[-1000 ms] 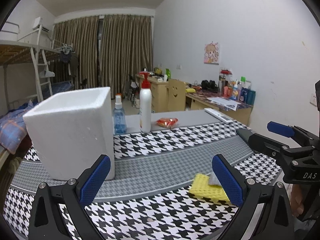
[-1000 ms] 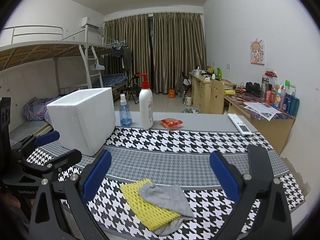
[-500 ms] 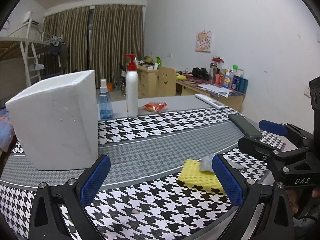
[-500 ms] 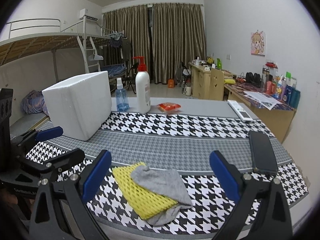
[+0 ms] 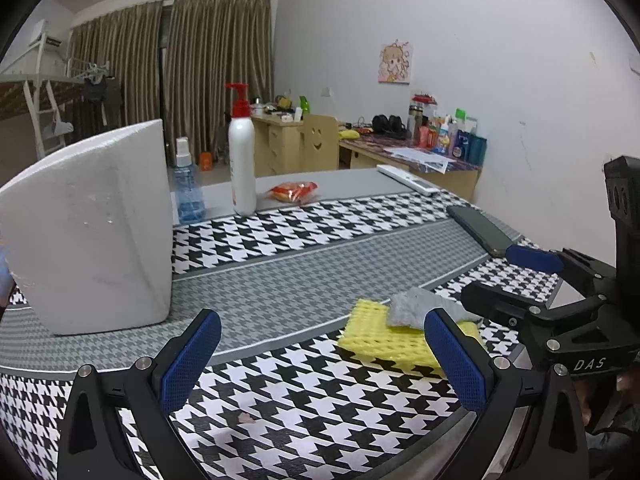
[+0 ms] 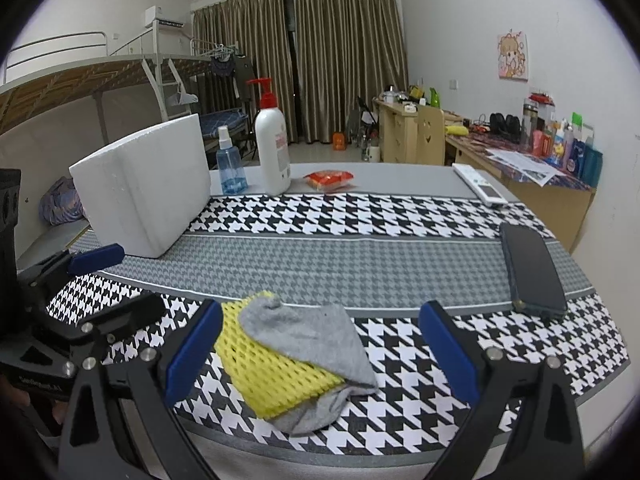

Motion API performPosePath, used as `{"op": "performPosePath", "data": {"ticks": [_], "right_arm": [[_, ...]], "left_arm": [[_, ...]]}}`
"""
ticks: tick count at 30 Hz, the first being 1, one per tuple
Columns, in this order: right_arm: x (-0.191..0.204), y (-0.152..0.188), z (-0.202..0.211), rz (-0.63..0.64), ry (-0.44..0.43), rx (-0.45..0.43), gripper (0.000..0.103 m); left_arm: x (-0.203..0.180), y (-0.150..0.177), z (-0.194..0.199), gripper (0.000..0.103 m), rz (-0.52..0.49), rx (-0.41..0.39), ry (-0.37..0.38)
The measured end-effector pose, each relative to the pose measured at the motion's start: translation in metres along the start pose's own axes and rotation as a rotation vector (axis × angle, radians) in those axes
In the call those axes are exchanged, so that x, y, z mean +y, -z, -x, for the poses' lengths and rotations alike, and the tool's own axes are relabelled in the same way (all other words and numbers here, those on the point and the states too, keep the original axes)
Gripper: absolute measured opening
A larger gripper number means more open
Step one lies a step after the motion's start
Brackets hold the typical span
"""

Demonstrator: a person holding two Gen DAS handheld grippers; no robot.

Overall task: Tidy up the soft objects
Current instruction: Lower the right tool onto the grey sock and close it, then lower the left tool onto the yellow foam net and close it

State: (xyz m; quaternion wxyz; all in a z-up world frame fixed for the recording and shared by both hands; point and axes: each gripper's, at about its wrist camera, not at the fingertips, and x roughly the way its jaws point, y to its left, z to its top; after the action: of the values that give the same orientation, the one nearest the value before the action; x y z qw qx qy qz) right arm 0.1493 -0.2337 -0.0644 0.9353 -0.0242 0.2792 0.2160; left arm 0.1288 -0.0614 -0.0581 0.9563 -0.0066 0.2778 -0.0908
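Tools lower toward houndstooth tablecloth [image 6: 360,216].

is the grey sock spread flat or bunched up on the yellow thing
Mostly spread: the grey sock lies draped across the yellow mesh pad, one end tucked under it. Neither open gripper touches it.

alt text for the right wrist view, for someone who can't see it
A grey sock lies over a yellow mesh pad near the table's front edge, between the open right gripper's blue pads. Behind: a foam box, two bottles and a phone.
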Motion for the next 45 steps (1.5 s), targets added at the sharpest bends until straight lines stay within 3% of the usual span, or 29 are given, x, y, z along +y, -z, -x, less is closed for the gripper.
{"op": "performPosePath", "data": {"ticks": [6,9,18,26,37,45], "right_arm": [[-0.003,0.004,-0.008,-0.004,-0.008,0.031,0.100],[-0.005,0.005,-0.013,-0.016,-0.019,0.054,0.094],[-0.011,0.015,-0.031,-0.045,-0.067,0.141,0.067],[-0.017,0.018,-0.035,-0.079,-0.102,0.172,0.034],[-0.026,0.024,-0.036,-0.114,-0.126,0.174,0.031],[-0.028,0.025,-0.035,-0.120,-0.138,0.168,0.031]], "left_arm": [[-0.002,0.003,-0.008,0.102,-0.009,0.032,0.009],[-0.005,0.004,-0.013,0.102,-0.024,0.049,0.013],[-0.008,0.005,-0.029,0.102,-0.034,0.098,0.033],[-0.017,0.004,-0.042,0.102,-0.047,0.143,0.088],[-0.017,0.000,-0.059,0.101,0.025,0.201,0.158],[-0.022,-0.002,-0.072,0.071,0.053,0.249,0.197]]}}
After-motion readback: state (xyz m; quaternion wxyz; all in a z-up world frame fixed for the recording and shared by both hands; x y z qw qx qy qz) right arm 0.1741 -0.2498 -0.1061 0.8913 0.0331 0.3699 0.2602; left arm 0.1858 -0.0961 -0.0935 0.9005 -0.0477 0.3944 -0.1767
